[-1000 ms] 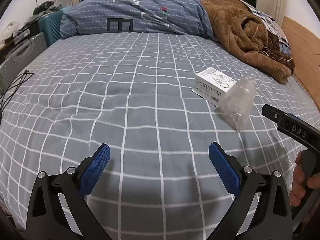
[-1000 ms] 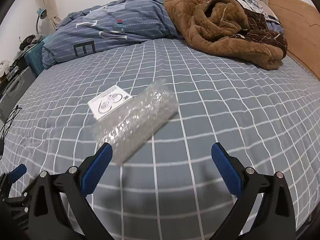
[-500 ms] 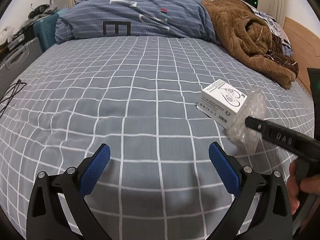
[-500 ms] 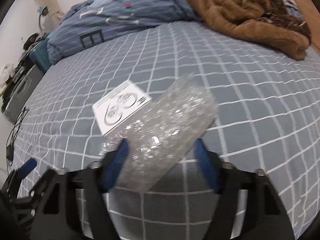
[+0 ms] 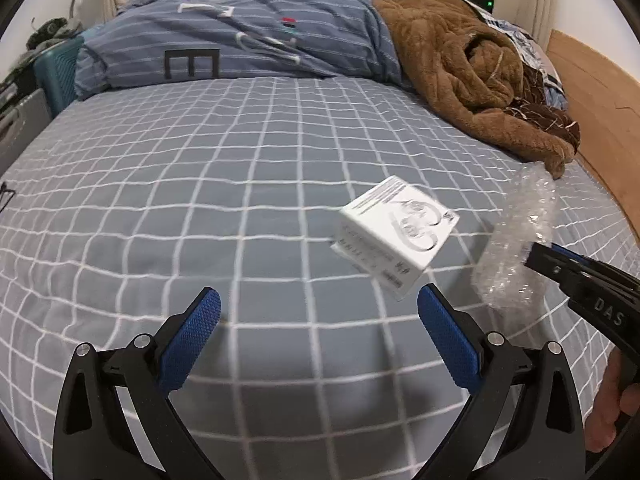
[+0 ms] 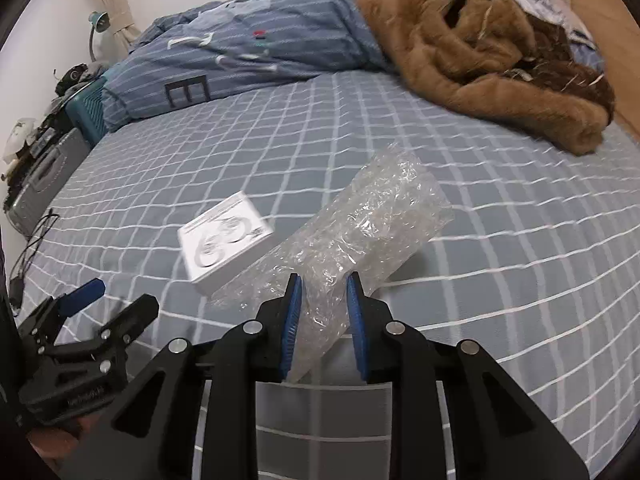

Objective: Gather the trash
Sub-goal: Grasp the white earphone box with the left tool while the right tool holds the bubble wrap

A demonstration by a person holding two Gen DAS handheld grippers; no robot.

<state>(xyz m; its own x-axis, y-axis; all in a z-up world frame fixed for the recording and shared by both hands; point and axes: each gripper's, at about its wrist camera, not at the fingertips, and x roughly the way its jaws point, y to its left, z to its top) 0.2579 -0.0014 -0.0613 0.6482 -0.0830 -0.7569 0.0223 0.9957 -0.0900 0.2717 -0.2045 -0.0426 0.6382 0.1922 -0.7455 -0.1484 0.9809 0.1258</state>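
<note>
A clear bubble-wrap bag (image 6: 352,232) lies across the grey checked bed, its near end pinched between the blue pads of my right gripper (image 6: 323,308), which is shut on it. The bag also shows in the left wrist view (image 5: 516,248) at the right, with the right gripper's black body (image 5: 592,292) behind it. A small white box (image 5: 396,236) printed with an earphone drawing lies just left of the bag; it also shows in the right wrist view (image 6: 224,240). My left gripper (image 5: 318,338) is open and empty, just short of the box.
A brown fleece blanket (image 5: 472,76) is heaped at the far right of the bed. A blue striped duvet (image 5: 248,36) lies across the far end. Grey and teal suitcases (image 6: 52,168) stand beside the bed's left edge. A wooden headboard (image 5: 596,100) is at the right.
My right gripper has closed from wide open onto the bubble-wrap bag. My left gripper has moved forward and right, closer to the white box, still open.
</note>
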